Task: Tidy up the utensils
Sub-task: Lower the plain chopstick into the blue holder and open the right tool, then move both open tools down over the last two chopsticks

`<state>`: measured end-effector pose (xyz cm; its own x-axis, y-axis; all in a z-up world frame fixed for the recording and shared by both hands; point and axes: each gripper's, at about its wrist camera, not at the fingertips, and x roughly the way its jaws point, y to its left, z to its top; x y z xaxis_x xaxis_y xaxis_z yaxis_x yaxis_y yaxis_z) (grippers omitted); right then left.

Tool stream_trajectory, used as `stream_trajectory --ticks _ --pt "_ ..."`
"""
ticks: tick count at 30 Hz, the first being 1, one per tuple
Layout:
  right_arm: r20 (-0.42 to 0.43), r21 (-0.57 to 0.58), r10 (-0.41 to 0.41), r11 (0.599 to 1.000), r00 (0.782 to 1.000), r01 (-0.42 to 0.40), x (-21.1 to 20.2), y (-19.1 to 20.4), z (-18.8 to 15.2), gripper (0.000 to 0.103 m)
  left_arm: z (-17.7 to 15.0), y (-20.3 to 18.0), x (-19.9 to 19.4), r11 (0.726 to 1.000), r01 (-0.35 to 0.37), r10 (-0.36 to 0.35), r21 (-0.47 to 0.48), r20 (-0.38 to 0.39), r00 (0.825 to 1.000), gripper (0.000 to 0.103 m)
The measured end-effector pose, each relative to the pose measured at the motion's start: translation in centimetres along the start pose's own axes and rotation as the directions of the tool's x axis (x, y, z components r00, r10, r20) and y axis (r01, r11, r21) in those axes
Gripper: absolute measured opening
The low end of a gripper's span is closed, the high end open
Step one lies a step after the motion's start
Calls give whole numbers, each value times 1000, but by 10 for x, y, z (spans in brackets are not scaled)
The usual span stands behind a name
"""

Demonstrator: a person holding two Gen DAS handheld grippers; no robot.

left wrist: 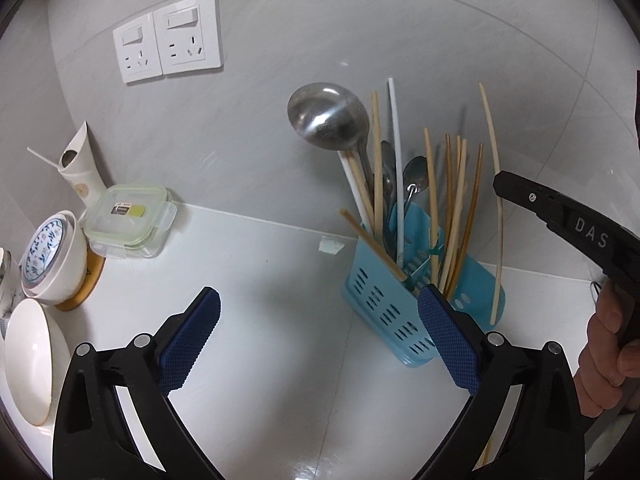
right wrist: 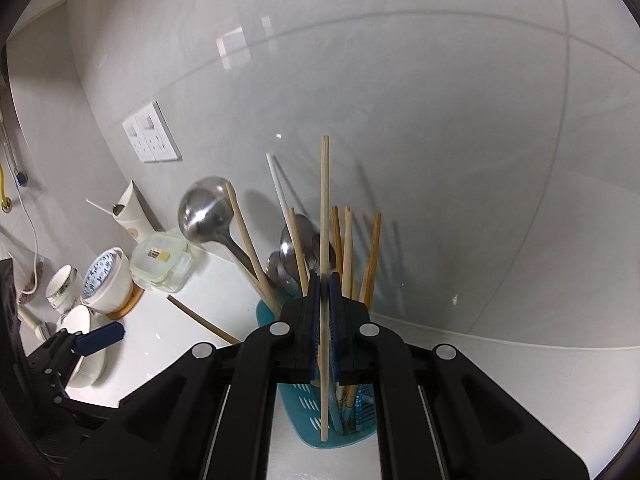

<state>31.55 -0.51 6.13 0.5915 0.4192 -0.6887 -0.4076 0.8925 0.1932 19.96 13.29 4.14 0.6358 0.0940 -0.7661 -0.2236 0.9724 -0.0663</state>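
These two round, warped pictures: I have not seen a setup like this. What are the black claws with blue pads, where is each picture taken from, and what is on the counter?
There is no robot here. A person carries a hand-held two-finger tool in each hand, and each tool has a wide-angle camera looking along its fingers, hence the round, bent look.

The left wrist view shows the left tool with its blue pads wide apart and nothing between them. At its right edge a hand holds the other tool.

The right wrist view shows the right tool shut on a single pale chopstick, held upright over the blue utensil basket.

The basket stands on a white counter and holds chopsticks, spoons and a steel ladle. To the left are a clear lidded container and white bowls.
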Motion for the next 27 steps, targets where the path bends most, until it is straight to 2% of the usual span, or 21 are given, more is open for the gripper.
stream_trajectory --ticks 8,10,11,12,13,15,18,20,27 --pt "-36 -15 -33 999 999 32 13 1 -10 9 -3 1 4 1000 4 -4 -1 -10 1000 97" --pt "-42 -13 -42 999 998 41 12 0 -13 23 -4 0 4 1000 4 -4 1 -10 1000 97" --pt "-43 -9 -50 999 998 50 11 -1 -14 43 -4 -1 4 1000 5 -5 2 -10 1000 97" --pt "-38 -2 -62 998 997 62 8 -3 -16 55 -5 -2 3 1000 7 -7 3 -10 1000 97" --pt "-32 3 -73 997 997 73 5 -5 -19 60 -5 -2 3 1000 9 -9 5 -11 1000 97" --pt "-38 11 -94 995 995 95 -1 -11 -25 78 -7 -5 1 1000 13 -13 8 -13 1000 97" --pt "-65 41 -123 991 990 126 -10 -24 -38 92 -10 -7 1 1000 21 -21 13 -19 1000 97" --pt "-90 55 -152 986 984 157 -15 -33 -49 95 -14 -10 1 999 28 -27 20 -27 999 97" --pt "-210 103 -207 967 955 232 -28 -67 -98 95 -35 -23 1 997 57 -54 46 -69 996 97"
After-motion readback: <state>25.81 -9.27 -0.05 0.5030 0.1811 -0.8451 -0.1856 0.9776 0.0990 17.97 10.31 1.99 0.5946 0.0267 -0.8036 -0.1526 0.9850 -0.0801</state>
